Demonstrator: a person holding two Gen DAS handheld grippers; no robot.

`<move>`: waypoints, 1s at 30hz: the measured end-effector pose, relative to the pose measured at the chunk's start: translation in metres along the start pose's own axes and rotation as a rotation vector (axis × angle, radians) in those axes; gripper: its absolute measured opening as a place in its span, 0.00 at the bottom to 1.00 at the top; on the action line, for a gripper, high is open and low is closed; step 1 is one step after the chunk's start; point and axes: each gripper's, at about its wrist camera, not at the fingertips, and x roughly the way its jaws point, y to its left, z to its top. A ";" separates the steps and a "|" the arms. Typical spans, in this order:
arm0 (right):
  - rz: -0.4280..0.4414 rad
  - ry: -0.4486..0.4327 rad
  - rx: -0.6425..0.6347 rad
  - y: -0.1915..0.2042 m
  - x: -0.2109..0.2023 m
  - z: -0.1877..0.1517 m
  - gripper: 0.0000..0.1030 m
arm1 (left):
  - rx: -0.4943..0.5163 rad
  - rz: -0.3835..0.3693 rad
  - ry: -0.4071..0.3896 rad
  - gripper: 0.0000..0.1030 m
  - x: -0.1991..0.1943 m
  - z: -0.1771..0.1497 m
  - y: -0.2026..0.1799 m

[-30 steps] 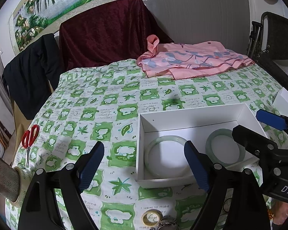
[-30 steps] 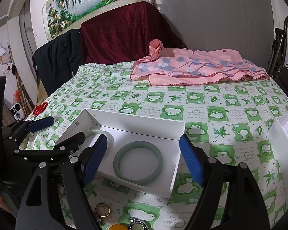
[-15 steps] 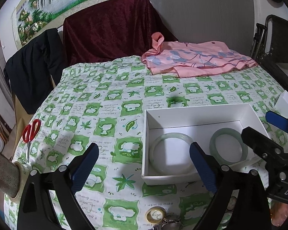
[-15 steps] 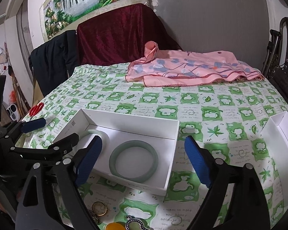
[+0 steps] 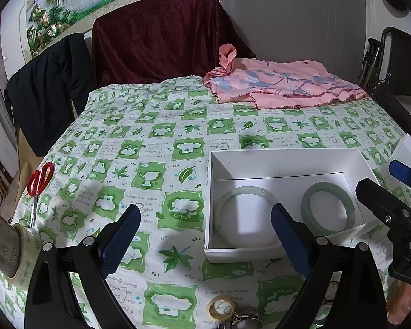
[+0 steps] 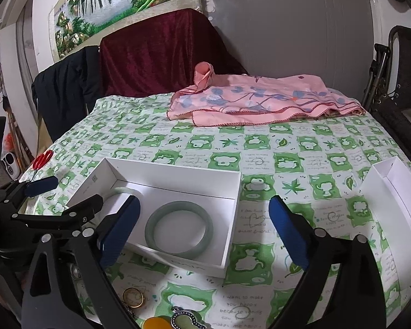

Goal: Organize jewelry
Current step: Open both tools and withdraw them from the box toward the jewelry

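Both the left gripper point(image 5: 204, 235) and right gripper point(image 6: 202, 229) hang wide open and empty above the bed point(image 5: 161, 126). Ahead, two bangles point(image 5: 327, 209) lie flat in the white box point(image 5: 282, 161); smaller rings point(image 6: 133, 297) sit loose nearer. The bangles look stiff, smooth, slippery and likely brittle: pinch across the band, gently.

Left tool point(image 5: 205, 235) spread wide, empty, above the green-print cloth point(image 5: 156, 142). White box point(image 5: 285, 161) w/ pale bangle point(image 5: 227, 205) & greener bangle point(image 5: 327, 211) side by side. Right tool point(image 5: 391, 189) at box's right edge. Red scissors point(image 5: 38, 181) far left.
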 end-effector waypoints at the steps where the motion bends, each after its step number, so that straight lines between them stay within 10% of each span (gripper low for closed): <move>1: 0.000 -0.002 -0.001 0.000 0.000 0.000 0.88 | -0.002 -0.002 -0.002 0.92 0.000 0.000 0.000; 13: 0.015 -0.046 0.065 -0.009 -0.027 -0.008 0.89 | -0.099 0.021 -0.028 0.92 -0.022 -0.017 0.024; 30: 0.093 0.051 0.037 -0.005 -0.108 -0.095 0.87 | -0.155 -0.042 0.075 0.92 -0.096 -0.122 0.057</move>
